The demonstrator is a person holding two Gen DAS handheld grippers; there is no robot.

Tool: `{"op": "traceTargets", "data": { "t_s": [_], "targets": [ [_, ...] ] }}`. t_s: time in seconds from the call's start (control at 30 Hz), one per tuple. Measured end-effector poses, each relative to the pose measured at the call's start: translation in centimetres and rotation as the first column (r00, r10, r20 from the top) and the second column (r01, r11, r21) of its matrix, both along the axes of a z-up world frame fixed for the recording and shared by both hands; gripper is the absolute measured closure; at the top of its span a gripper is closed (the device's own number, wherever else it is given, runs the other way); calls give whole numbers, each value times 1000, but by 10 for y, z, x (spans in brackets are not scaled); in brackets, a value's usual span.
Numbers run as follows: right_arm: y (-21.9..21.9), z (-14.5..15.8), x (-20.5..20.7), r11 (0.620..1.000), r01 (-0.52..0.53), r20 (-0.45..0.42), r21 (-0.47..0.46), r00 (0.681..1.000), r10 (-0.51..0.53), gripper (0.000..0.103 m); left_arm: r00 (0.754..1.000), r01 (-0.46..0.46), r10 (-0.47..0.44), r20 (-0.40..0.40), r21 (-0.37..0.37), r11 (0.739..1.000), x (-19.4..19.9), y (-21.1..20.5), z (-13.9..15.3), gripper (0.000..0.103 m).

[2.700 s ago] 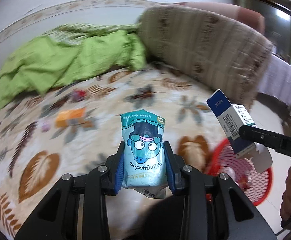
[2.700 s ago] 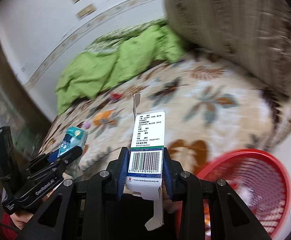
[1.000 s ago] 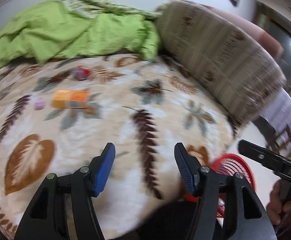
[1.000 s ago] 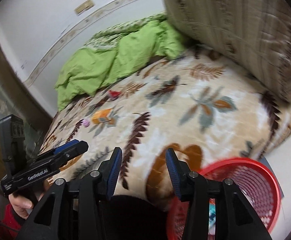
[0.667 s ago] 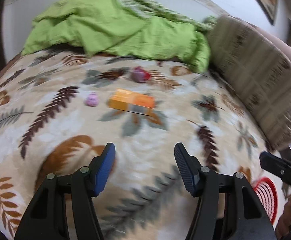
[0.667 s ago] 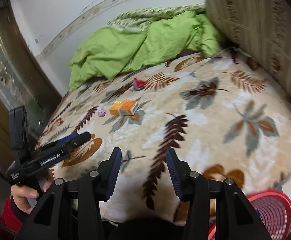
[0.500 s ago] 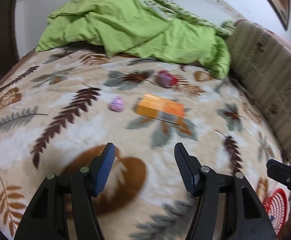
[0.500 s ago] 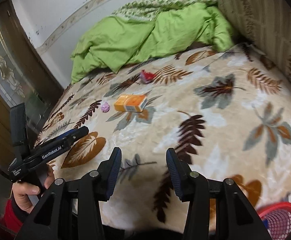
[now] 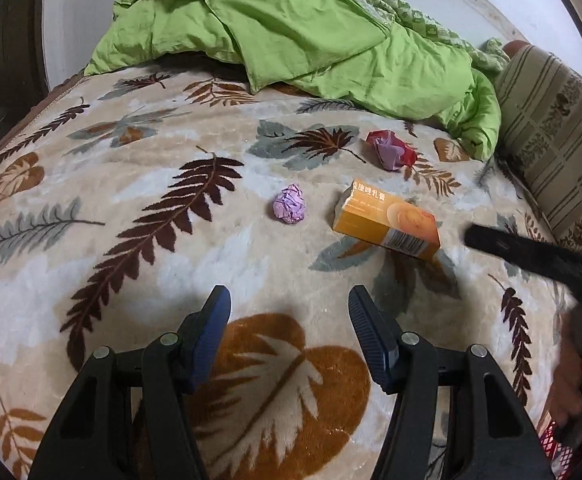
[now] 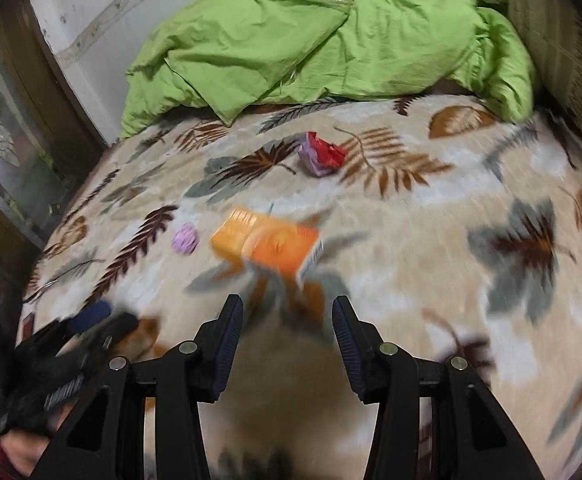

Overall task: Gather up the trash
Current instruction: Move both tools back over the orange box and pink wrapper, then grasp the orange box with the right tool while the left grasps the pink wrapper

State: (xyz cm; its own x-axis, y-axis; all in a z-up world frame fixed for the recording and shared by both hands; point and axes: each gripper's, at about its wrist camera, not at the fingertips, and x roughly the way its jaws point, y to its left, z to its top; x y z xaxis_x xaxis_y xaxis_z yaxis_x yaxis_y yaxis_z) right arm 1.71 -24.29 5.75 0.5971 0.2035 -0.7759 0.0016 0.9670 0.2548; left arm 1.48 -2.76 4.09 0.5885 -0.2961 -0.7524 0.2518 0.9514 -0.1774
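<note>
Three pieces of trash lie on the leaf-patterned blanket (image 9: 163,264): an orange carton (image 9: 387,226) (image 10: 267,246), a crumpled purple paper ball (image 9: 289,209) (image 10: 185,239), and a red and purple wrapper (image 9: 391,152) (image 10: 323,156). My left gripper (image 9: 289,300) is open and empty, hovering over the blanket with the purple ball just ahead. My right gripper (image 10: 287,308) is also open and empty, with the orange carton close in front of its fingertips. In the left wrist view the right gripper's black finger (image 9: 531,256) reaches in beside the carton.
A rumpled green quilt (image 9: 291,28) is heaped at the far end of the bed. A striped beige cushion (image 9: 551,128) stands along the right side. A sliver of the red basket (image 9: 551,440) shows at the lower right. A dark door frame (image 10: 31,100) borders the left.
Both grippers dropped their items and swung away from the red basket, over the bed toward the remaining trash. The orange carton and purple ball are now much nearer.
</note>
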Motion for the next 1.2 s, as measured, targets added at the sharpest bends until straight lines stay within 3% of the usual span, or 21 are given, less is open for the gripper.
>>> {"op": "traceTargets", "data": {
  "t_s": [0.17,0.33,0.47,0.6,0.73,0.83,0.9,1.1,1.13,1.2],
  "targets": [
    [1,-17,59,1000,-11,-41,-4,999,11,53,999,-51,50,-20,-33,998,14,17,0,43],
    [1,-38,94,999,-29,-88,33,996,32,52,994,-101,99,-37,-50,994,25,31,-2,43],
    [2,-43,95,996,-52,-99,79,993,60,45,992,-120,117,-47,-70,990,29,38,-2,43],
    [21,-40,81,975,-176,-122,132,974,192,45,991,-128,124,-49,-80,989,32,42,-1,43],
    [52,-34,64,946,-319,-127,56,938,324,44,990,-139,136,-48,-86,987,35,45,-1,43],
    [66,-30,62,939,-337,-101,-74,939,329,42,989,-145,143,-37,-86,986,38,48,0,43],
    [71,-32,67,933,-351,-104,-83,934,343,42,989,-146,143,-33,-90,985,41,49,0,43],
    [82,-49,64,919,-352,-148,-178,933,328,45,995,-101,98,-38,-117,988,54,40,-3,43],
    [79,-49,60,925,-328,-147,-193,942,303,54,996,-87,83,-41,-123,989,57,36,-4,43],
    [68,-46,53,949,-265,-127,-169,961,245,54,998,-57,52,-43,-123,991,64,26,-6,43]
  ]
}}
